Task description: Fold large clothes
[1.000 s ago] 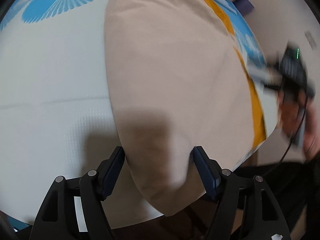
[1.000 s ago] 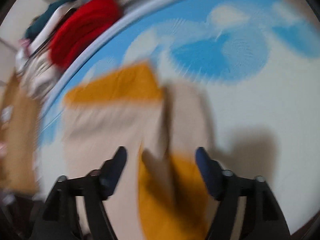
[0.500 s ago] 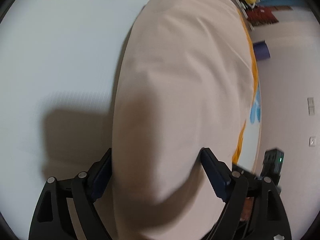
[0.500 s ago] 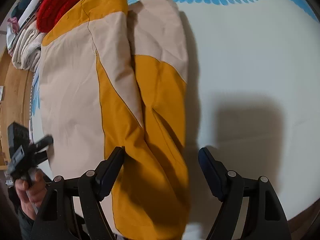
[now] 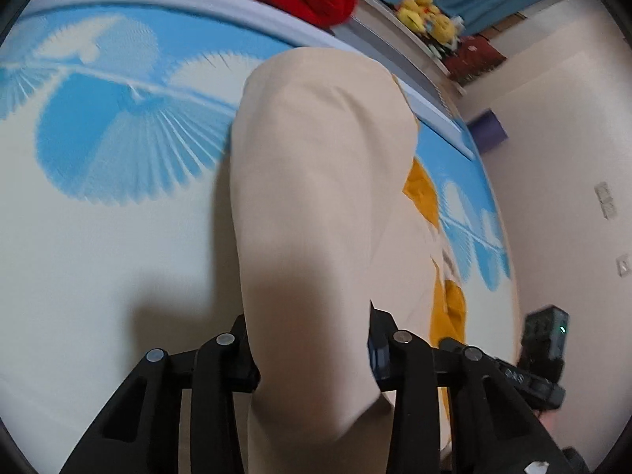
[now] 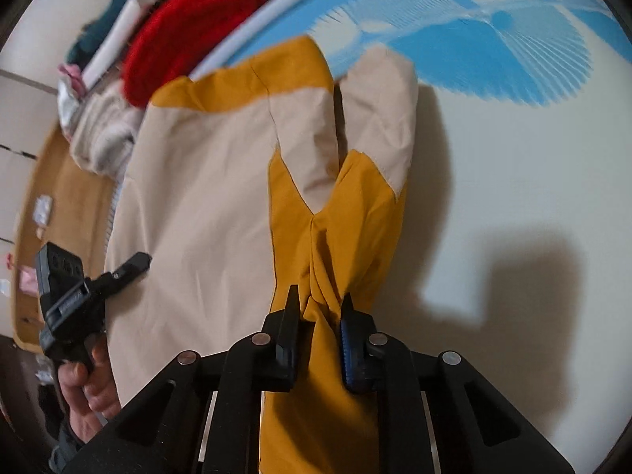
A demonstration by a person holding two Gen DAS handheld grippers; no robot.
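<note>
A large beige and mustard-yellow jacket [image 6: 205, 197] lies on a white and blue patterned bed sheet [image 6: 513, 158]. My right gripper [image 6: 318, 308] is shut on the bunched yellow sleeve end [image 6: 328, 260] at the jacket's near right side. In the left wrist view a beige fold of the jacket [image 5: 316, 197] runs between the fingers of my left gripper [image 5: 308, 328]; the jaws stand partly closed around the thick cloth. The left gripper also shows in the right wrist view [image 6: 79, 288], held in a hand at the jacket's left edge.
A red knit garment [image 6: 189, 27] and a pile of other clothes [image 6: 98, 118] lie beyond the bed's far edge. Yellow plush toys [image 5: 426, 19] sit on a shelf. A wooden floor [image 6: 47, 217] is on the left. The sheet [image 5: 98, 237] spreads left of the jacket.
My right gripper has closed on the yellow sleeve end, which is now bunched. My left gripper's jaws have narrowed around the beige fold, and its view has tilted up toward the bed's far edge.
</note>
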